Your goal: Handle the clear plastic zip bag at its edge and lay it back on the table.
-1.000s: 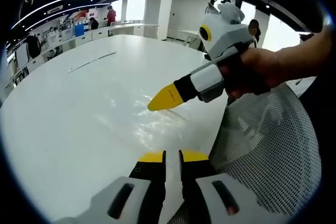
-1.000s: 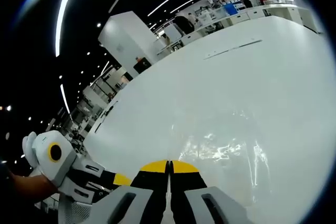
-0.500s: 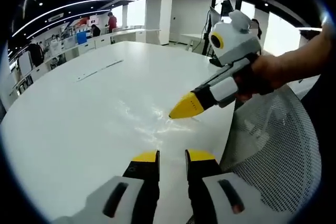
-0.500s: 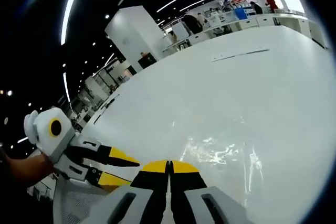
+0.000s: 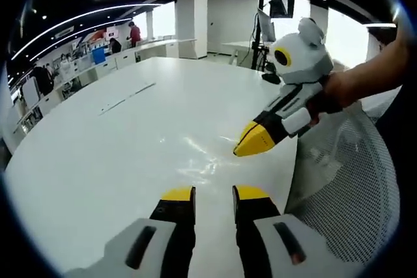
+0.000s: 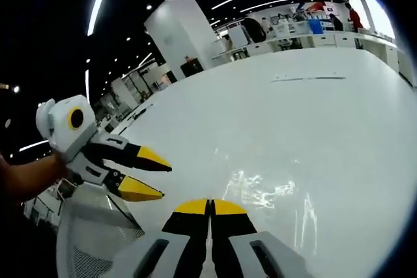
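Two grippers above table [image 5: 98, 154], left gripper [image 5: 214, 194] apart, right gripper [image 6: 210, 205] together, clear bag [image 6: 267, 193] faint.

clear bag [image 5: 195, 151], white table [image 5: 98, 154], yellow-tipped tool [image 5: 210, 194]

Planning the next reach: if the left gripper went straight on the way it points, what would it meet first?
Probably the clear plastic zip bag lying flat on the white table, just ahead of the left gripper and its open fingers. Depth is unclear; it might touch bare tabletop first.
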A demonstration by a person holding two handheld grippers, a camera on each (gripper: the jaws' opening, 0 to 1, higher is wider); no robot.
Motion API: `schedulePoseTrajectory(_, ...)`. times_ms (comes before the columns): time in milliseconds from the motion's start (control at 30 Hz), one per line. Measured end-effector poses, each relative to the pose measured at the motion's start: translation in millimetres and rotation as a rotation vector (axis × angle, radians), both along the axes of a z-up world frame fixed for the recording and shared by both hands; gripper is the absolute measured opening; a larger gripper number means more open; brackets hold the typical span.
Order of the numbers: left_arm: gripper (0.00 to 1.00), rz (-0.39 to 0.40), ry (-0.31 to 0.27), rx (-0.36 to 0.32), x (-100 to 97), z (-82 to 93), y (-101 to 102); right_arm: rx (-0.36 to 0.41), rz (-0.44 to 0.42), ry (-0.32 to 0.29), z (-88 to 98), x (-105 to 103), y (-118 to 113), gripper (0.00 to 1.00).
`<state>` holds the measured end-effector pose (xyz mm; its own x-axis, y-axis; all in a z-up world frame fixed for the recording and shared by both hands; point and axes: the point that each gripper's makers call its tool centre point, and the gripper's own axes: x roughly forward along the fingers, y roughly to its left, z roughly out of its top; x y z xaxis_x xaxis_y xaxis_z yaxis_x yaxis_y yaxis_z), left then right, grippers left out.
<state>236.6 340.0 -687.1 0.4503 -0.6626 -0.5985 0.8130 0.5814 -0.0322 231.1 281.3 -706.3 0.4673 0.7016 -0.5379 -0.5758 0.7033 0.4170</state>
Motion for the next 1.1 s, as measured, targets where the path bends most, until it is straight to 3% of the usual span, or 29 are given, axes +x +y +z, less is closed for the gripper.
schedulePoseTrajectory(1100, 0.24, -0.09, -0.077, 0.074, 26.5, 27.1, 6.0, -0.223, 0.233, -0.186, 11.6, -7.8, -7.7, 0.0)
